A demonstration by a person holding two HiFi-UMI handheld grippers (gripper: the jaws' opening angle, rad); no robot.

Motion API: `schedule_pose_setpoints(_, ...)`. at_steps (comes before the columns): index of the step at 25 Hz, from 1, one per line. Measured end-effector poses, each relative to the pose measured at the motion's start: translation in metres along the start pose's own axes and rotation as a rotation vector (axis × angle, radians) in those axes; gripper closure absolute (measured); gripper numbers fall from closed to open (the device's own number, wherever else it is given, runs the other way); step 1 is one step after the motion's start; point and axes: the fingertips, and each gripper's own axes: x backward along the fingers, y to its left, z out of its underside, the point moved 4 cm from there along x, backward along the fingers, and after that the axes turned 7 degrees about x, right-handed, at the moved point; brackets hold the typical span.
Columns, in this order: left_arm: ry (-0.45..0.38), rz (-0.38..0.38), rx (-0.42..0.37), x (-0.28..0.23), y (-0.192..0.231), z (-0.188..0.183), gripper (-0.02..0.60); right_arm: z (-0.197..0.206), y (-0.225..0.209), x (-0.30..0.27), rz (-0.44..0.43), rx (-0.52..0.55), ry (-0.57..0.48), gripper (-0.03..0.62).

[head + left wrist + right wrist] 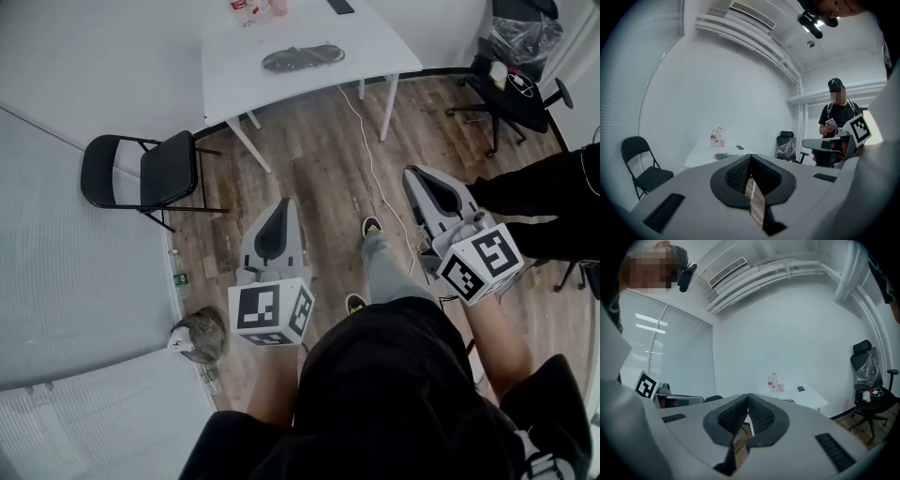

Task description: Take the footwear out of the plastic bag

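Note:
The footwear in its plastic bag (303, 58) lies as a flat dark bundle on the white table (244, 75) across the room; in the left gripper view the bundle (723, 156) is a small dark shape on the tabletop. My left gripper (284, 202) is held over the wooden floor, well short of the table, its jaws shut with nothing between them (750, 157). My right gripper (412, 172) hangs beside it at the same height, also shut and empty (748, 397). Both point toward the table.
Bottles (253, 9) and a phone (340, 6) sit at the table's far end. A black folding chair (141, 173) stands left; an office chair (511, 84) is at the right. Another person (839, 117) stands to my right. A white cable (370, 141) runs across the floor.

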Motion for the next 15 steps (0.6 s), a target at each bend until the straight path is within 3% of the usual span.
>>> schedule_pose_setpoints(7, 0.006, -0.036, -0.036, -0.031, 0.021, -0.007, 0.560, 0.001, -0.014, -0.048, -0.061, 0.001, -0.018, 0.577)
schedule_pose_setpoints(15, 0.033, -0.049, -0.042, -0.113, 0.046, -0.029, 0.560, 0.002, -0.066, -0.126, -0.119, -0.060, -0.016, 0.577)
